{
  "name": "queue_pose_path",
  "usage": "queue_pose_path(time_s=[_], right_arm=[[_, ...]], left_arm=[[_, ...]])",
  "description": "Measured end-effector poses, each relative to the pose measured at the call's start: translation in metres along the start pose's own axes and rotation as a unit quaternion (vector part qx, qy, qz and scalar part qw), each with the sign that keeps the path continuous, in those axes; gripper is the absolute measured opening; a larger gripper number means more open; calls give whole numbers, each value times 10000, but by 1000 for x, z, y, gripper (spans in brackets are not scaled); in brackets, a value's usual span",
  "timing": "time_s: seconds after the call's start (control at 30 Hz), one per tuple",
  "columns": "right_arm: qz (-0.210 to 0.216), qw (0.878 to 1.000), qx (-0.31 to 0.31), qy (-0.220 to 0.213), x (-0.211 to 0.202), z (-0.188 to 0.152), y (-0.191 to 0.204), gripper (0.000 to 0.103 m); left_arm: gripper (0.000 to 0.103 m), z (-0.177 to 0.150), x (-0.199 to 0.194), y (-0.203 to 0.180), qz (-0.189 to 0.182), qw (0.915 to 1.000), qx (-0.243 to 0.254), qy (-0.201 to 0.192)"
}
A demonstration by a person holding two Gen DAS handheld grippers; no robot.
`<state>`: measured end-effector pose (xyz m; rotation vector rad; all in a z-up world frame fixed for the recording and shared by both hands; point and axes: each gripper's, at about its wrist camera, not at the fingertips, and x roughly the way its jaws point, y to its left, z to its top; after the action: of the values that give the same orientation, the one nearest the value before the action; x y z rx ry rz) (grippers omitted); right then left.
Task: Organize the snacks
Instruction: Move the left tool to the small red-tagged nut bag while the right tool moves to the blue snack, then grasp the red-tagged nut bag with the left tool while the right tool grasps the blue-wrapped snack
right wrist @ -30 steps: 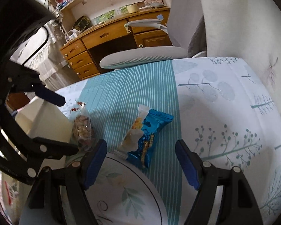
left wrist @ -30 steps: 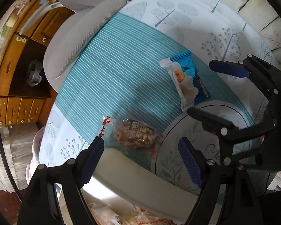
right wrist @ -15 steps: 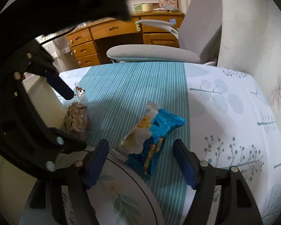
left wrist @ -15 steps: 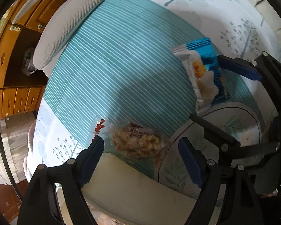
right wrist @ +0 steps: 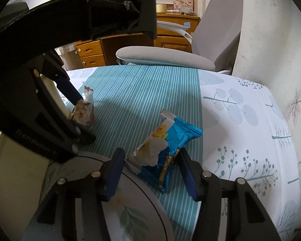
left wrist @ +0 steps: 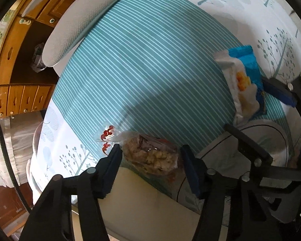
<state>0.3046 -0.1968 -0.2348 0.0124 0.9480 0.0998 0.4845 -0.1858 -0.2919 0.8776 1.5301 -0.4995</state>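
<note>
A clear bag of brown crunchy snack [left wrist: 150,154] lies on the teal striped cloth, between the fingers of my open left gripper [left wrist: 150,160]; it also shows in the right wrist view [right wrist: 83,113]. A blue and white snack packet [right wrist: 162,148] lies half on the rim of a round white plate [right wrist: 90,200], between the fingers of my open right gripper [right wrist: 150,168]. The packet [left wrist: 243,80] and plate [left wrist: 226,156] also show in the left wrist view. Neither pair of jaws touches its snack firmly.
A cream container [left wrist: 142,204] stands at the table's near edge under the left gripper. A grey office chair [right wrist: 166,56] and a wooden desk with drawers [right wrist: 92,54] stand beyond the table. A cream cushion [right wrist: 271,40] rises at the right.
Both grippers have come down and forward, and each now straddles its snack. Both have narrowed their opening. The snacks have not moved.
</note>
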Motion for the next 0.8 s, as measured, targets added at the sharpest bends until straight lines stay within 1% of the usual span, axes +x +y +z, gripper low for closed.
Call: queue_pose_path(time_s=[0.03,0.07,0.23,0.4,0.47,0.53,0.63,0.73,0.8], right_arm=[[3,10000,12,21,-1,-1,0,54],[0,10000,24,37,-2,-1,0,54],[19,9997,178,176,-11,-6,-5,53],[45,9991,351,245,-29,-12,-7,53],[99,9987,418,261,-36,-15,-5,49],[173,9980,520,310,-44,-21,-2,49],[247,9974,544,395,-54,-32,6,49],[301,9968,524,530,-63,-42,15,48],[363,9960,579,576,-71,-48,19,48]], left_arm=[[58,1,0,1,5,10000,-3,-6],[57,-6,-1,-4,32,10000,-11,-20],[55,-7,-1,-3,80,9999,-110,19],[55,-5,-4,3,31,9994,-358,3],[55,-6,-8,3,-99,9991,-420,-12],[55,-7,-13,2,-231,9986,-472,-53],[55,-12,-25,-3,-279,9981,-523,-141],[55,-20,-41,-5,-425,9967,-649,-236],[55,-32,-53,-8,-503,9956,-720,-318]])
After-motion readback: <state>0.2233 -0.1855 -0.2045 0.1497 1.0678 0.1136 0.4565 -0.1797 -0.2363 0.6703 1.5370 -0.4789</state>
